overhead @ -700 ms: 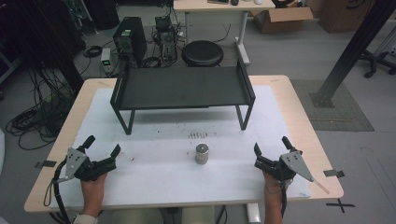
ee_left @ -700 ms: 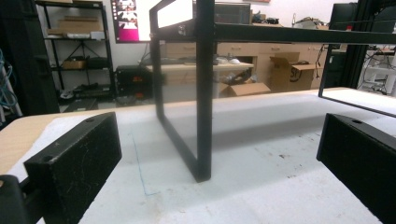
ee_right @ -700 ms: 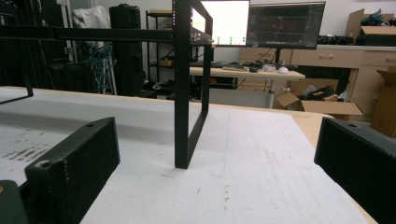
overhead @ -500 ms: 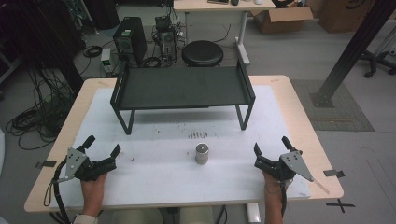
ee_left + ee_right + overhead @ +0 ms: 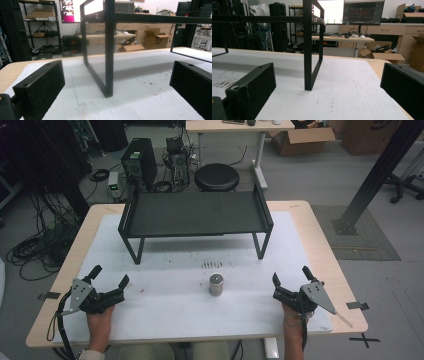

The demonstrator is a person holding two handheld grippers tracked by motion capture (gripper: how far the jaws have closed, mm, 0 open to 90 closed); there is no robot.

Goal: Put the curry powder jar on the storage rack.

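Observation:
A small metal cylinder [image 5: 216, 284] stands upright on the white mat, midway between my two grippers. Behind it a black shelf stand [image 5: 195, 213] spans the middle of the table. My left gripper [image 5: 109, 276] rests near the front left, open, nothing between its jaws. At the front right my right gripper [image 5: 290, 276] is also open and holds nothing. In the left gripper view [image 5: 117, 82] the wide-apart jaws frame the stand's near left leg [image 5: 108, 62]. The right gripper view [image 5: 327, 82] has its jaws spread around the stand's right leg [image 5: 308, 57].
The white mat [image 5: 165, 315] covers most of the wooden table [image 5: 325, 245]. Behind the table are a black stool [image 5: 216, 176], a computer tower [image 5: 139, 158] and cables on the floor. A black post [image 5: 375, 175] rises at the right.

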